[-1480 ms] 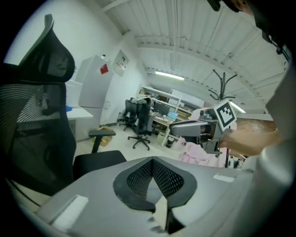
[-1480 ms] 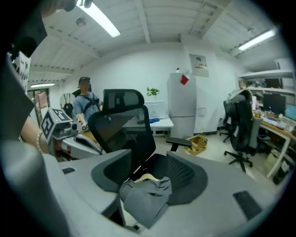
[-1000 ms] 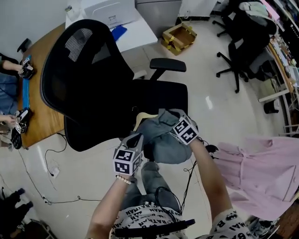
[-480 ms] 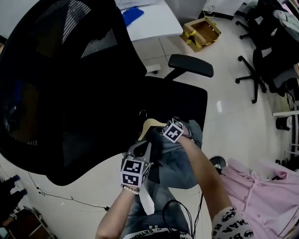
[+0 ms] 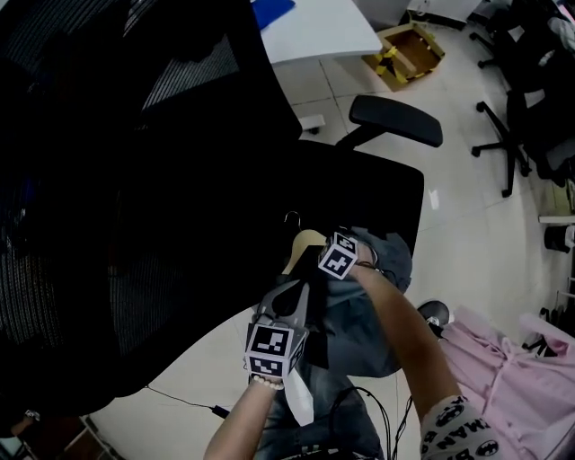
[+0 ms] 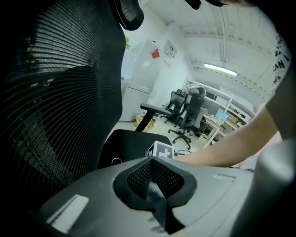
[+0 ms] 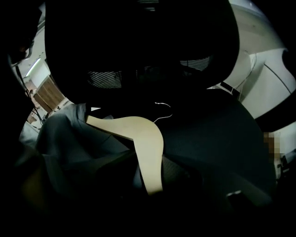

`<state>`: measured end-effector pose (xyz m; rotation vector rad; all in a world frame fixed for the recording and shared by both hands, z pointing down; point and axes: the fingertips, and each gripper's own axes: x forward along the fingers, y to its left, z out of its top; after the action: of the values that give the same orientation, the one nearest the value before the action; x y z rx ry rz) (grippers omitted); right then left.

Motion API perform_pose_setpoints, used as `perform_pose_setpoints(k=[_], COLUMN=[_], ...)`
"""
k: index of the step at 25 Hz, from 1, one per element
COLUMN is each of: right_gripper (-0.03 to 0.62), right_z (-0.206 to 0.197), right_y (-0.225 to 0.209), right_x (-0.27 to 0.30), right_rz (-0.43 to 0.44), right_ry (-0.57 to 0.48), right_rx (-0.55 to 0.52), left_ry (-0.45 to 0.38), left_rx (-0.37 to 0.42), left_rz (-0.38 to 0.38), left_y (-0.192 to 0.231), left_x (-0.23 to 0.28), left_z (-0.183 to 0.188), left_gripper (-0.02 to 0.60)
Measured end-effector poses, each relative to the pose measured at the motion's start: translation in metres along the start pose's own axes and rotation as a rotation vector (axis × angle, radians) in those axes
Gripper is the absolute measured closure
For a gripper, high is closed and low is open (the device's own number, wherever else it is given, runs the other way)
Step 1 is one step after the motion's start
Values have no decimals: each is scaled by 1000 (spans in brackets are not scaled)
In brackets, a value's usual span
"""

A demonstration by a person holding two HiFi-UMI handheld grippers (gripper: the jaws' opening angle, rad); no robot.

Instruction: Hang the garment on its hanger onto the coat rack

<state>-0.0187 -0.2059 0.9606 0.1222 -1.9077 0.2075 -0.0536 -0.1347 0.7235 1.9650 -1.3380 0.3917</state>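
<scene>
A pale wooden hanger (image 5: 304, 241) with a wire hook lies on the black seat (image 5: 368, 193) of an office chair, with a grey-blue garment (image 5: 364, 314) bunched over its near end. My right gripper (image 5: 314, 268) points steeply down onto it. In the right gripper view the hanger (image 7: 138, 129) runs between the jaws of the right gripper (image 7: 150, 181), which have just been closing, and the dark pads lie against both sides of the hanger's arm. The garment (image 7: 69, 139) lies to the left there. My left gripper (image 5: 289, 289) hovers just in front, shut and holding nothing; its left gripper view (image 6: 154, 159) shows the jaws together.
The chair's tall mesh backrest (image 5: 135, 180) fills the left side, and its armrest (image 5: 395, 121) juts out behind the seat. A white desk (image 5: 314, 27), a cardboard box (image 5: 413, 49) and other office chairs (image 5: 530, 90) stand beyond. A pink garment (image 5: 512, 377) hangs at the lower right.
Both grippers have come down toward the seat, the right one much further, onto the hanger. The head has moved closer, so the backrest now fills the left.
</scene>
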Motion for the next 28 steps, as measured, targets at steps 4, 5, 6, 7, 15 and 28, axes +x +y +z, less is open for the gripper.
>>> perform_pose_setpoints(k=[4,5,6,7,15,28], right_gripper=[413,413,413,413,416,419], right_z=[2,2,3,6,27,20], right_y=[4,2,0,-4,-38,-23], right_x=[-7,-11,-17,-26,-180,-498], right_rz=[-7,-28,-62,-109,-661,-1278], right_ry=[-14,-29,-46,-67,-293,-434], right_rx=[10,8,4,-3,-62,70], left_ry=[13,10,3,-2,4,-41], left_rx=[-7,-4,-1,2,61,201], left_rz=[1,-3,-7,-10,-56,-207], left_y=[0,0,1,1,-26,-114], left_x=[-2,-1,-1,-2,-23,-90], left_z=[-4,-2,0,3,29,81], left_gripper=[580,580,580,580,580,580])
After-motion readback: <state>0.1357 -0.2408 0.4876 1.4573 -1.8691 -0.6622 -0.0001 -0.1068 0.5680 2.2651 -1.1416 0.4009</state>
